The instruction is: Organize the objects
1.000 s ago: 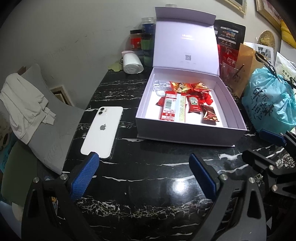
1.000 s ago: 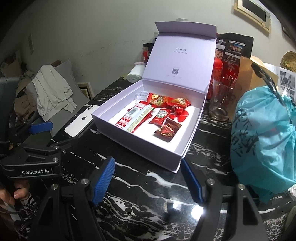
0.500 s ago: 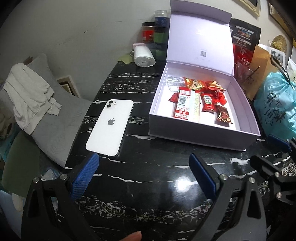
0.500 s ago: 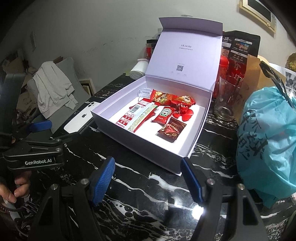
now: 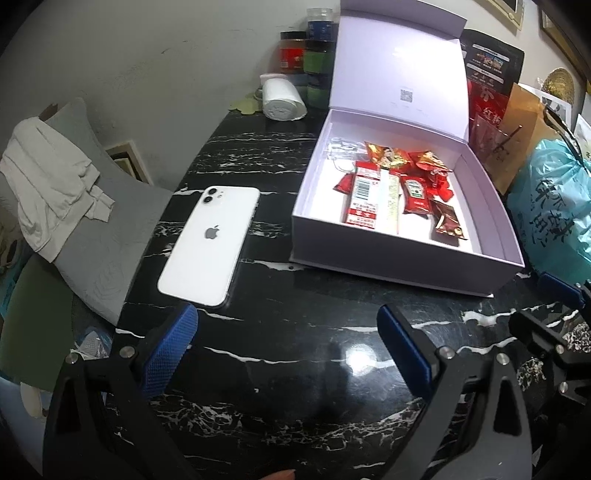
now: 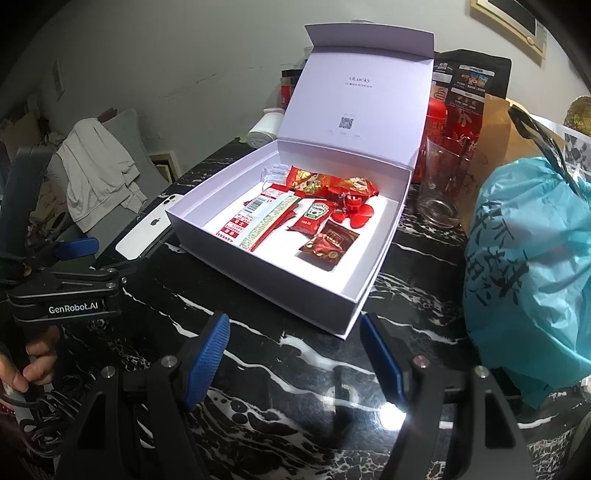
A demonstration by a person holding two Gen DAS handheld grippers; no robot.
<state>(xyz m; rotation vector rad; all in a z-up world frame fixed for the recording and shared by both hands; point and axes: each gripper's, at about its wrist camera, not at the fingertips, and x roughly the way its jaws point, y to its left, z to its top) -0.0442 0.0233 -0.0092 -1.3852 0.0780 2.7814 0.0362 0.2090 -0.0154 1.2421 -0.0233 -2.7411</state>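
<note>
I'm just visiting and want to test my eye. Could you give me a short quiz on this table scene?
1. True or false: the phone lies inside the box.
2. The lid of the box is: A) shut, B) standing open, C) missing?
3. What stands on the table between the box and the blue bag?

Key: 1 false, it lies on the table beside the box. 2 B. 3 an empty glass.

A lived-in home. A black marble-patterned table (image 5: 258, 354) stands by a grey cushion (image 5: 92, 236) draped with pale clothing (image 5: 48, 184). Framed pictures (image 6: 509, 26) hang above.
</note>
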